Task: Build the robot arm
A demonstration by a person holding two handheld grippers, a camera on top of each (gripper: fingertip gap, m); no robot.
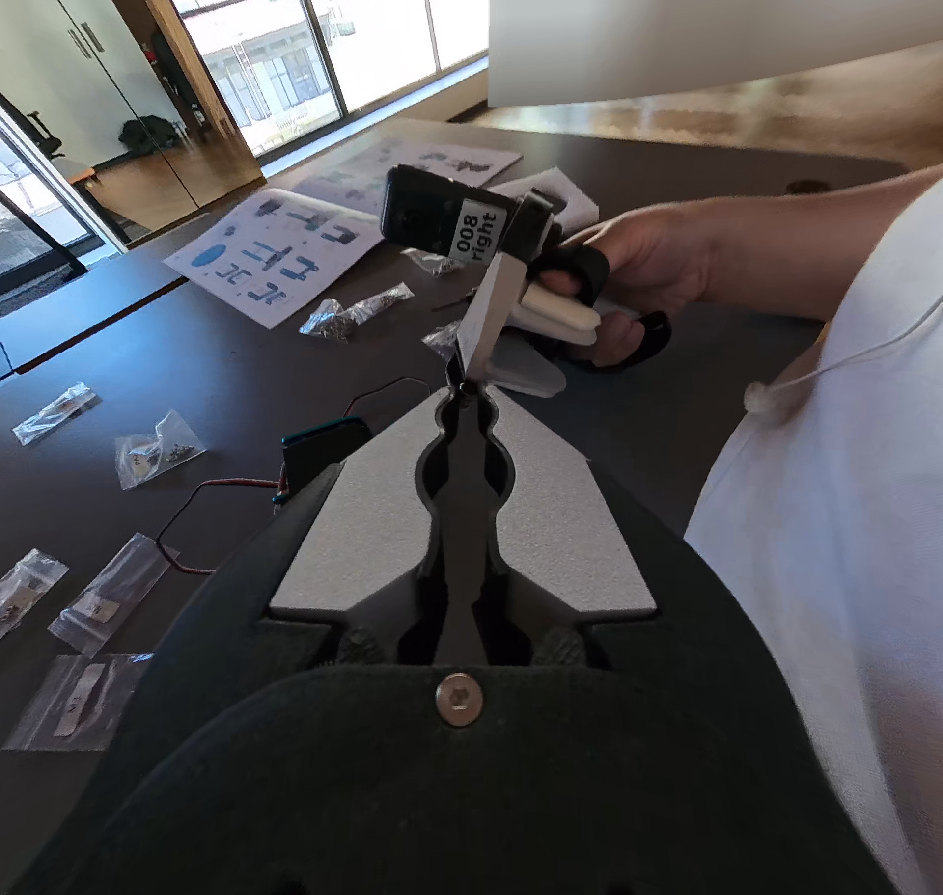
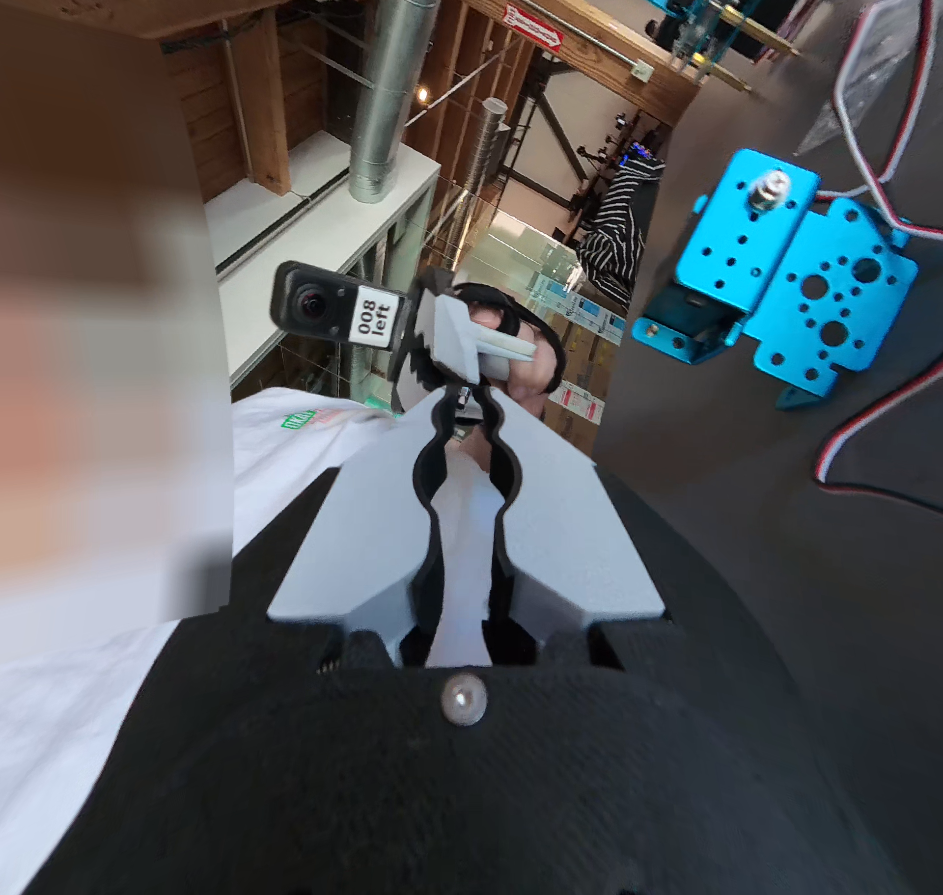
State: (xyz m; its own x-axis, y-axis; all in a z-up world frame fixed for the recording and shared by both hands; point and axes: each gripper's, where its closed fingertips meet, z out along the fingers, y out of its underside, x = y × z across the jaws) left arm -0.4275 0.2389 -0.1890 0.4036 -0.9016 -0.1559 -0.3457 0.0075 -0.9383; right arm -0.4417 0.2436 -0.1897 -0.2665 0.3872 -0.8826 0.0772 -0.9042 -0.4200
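My left gripper [image 1: 465,395] has its jaws nearly closed, pinching a small silver metal part, like a screw [image 1: 465,387], at the very tips. My right gripper [image 2: 463,404] is also nearly closed, and the same small silver part [image 2: 463,395] shows at its tips. The two grippers meet tip to tip above the dark table [image 1: 214,391]. The right gripper [image 1: 455,368] comes in from the upper right in the left wrist view, held by a hand [image 1: 653,268]. I cannot tell which gripper bears the part.
A blue perforated metal bracket [image 2: 775,279] with red, white and black wires lies on the table. A black servo [image 1: 326,442] with its wire, several small plastic bags of hardware [image 1: 158,455] and printed sheets [image 1: 275,258] lie to the left. A white shirt [image 1: 816,564] is close on the right. Left and right tips are no more than a few centimetres apart. The black servo [image 1: 326,442] is about 9 cm from both grippers' fingertips. My right wrist view [image 2: 726,239] looks at it from another angle.
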